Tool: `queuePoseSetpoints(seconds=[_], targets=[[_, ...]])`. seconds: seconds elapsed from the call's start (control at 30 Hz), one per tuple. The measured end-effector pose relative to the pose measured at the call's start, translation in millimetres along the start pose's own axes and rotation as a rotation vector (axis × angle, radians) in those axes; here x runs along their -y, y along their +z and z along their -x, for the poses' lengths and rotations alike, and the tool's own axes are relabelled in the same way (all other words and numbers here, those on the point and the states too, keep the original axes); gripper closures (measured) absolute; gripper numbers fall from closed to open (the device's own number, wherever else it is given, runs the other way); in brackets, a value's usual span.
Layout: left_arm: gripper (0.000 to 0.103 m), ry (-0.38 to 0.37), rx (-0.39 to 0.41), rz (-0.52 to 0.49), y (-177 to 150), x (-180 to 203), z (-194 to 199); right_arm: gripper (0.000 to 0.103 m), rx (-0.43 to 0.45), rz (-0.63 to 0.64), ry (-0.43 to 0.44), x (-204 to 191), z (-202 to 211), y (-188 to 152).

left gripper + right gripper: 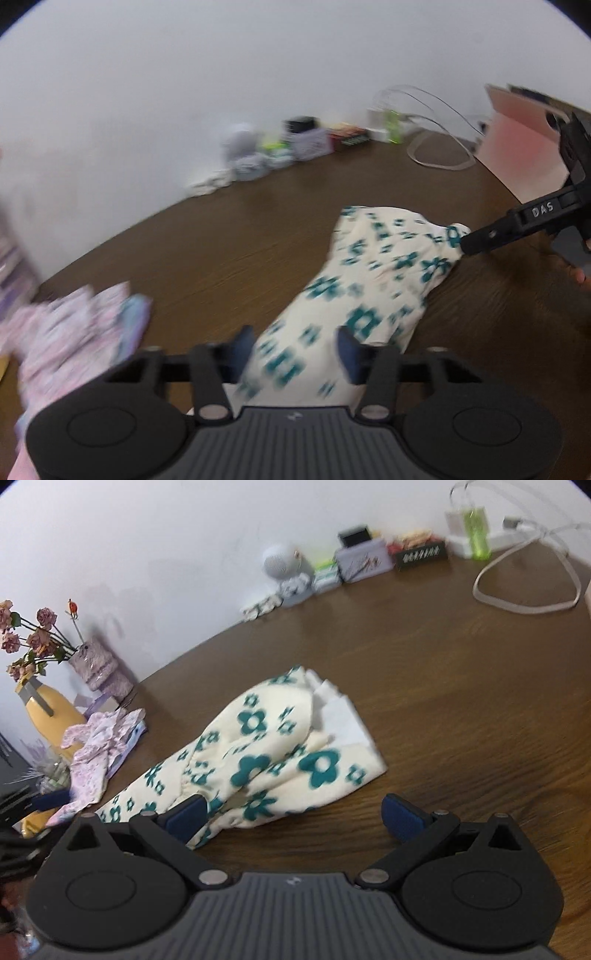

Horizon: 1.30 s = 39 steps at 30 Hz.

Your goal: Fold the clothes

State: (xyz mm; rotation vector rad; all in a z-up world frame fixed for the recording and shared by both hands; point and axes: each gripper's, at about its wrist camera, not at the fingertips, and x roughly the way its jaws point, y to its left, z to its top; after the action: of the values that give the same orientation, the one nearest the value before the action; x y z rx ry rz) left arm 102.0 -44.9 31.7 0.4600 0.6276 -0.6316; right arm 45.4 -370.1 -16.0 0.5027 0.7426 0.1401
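Left wrist view: I read "DAS" on my right claw (466, 242), touching the cream flowered garment (369, 280) mid-tabletop (240, 236); my left claw (295, 350) straddles its near end, grip uncertain.

Right wrist view: right claw (295, 818) released, garment (258, 753) against its left finger.

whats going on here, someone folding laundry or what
A person is working on a cream garment with teal flowers on a brown wooden table, a handheld gripper in each hand. The left gripper has the cloth between its fingers at one end. The right gripper is open, its left finger touching the other end. A pink floral garment lies bunched to the side.
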Motion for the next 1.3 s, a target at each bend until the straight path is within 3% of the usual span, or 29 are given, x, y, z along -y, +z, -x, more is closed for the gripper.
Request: queuePoseSetpoints(seconds=[0.07,0.2,0.27,0.33,0.57,0.67,0.73,0.8,0.87,0.97,1.1,1.3], targets=[[0.071,-0.037,-0.018,-0.019,9.0,13.4,-22.7,0.001,0.006,-0.016,0.005,-2.4,-6.0,1.6],[0.072,-0.067,-0.059,-0.046,12.4,26.2,-56.7,0.005,0.028,-0.056,0.019,-2.7,-20.7,11.4],[0.073,-0.077,-0.069,-0.032,9.1,25.8,-65.0,0.012,0.046,-0.076,0.016,-0.6,-27.9,17.2],[0.073,-0.090,-0.071,-0.009,5.5,23.2,-69.7,0.028,0.058,-0.104,0.014,3.5,-34.6,23.1],[0.073,-0.105,-0.054,0.013,1.6,20.4,-67.5,0.046,0.089,-0.169,0.003,12.2,-46.5,33.3],[0.073,-0.106,-0.050,0.014,1.6,21.0,-67.2,0.061,0.088,-0.191,-0.006,13.9,-49.0,33.0],[0.073,-0.106,-0.048,0.020,1.6,20.9,-66.5,0.078,0.074,-0.200,-0.011,13.6,-51.7,33.0],[0.073,-0.107,-0.046,0.026,1.7,20.3,-65.8,0.088,0.058,-0.194,-0.011,11.0,-53.5,32.6],[0.071,-0.104,-0.047,0.037,1.0,17.8,-62.5,0.091,0.065,-0.170,-0.003,6.0,-51.7,33.1],[0.066,-0.074,-0.055,0.055,-8.3,5.7,-46.6,0.093,0.106,-0.095,0.010,-8.6,-40.7,37.7],[0.067,-0.034,-0.064,0.079,-20.5,-10.3,-25.4,0.093,0.154,0.107,0.013,-46.6,-23.6,43.6],[0.071,0.016,-0.069,0.122,-40.8,-30.5,5.4,0.093,0.186,0.669,-0.001,-141.3,-10.2,27.1]])
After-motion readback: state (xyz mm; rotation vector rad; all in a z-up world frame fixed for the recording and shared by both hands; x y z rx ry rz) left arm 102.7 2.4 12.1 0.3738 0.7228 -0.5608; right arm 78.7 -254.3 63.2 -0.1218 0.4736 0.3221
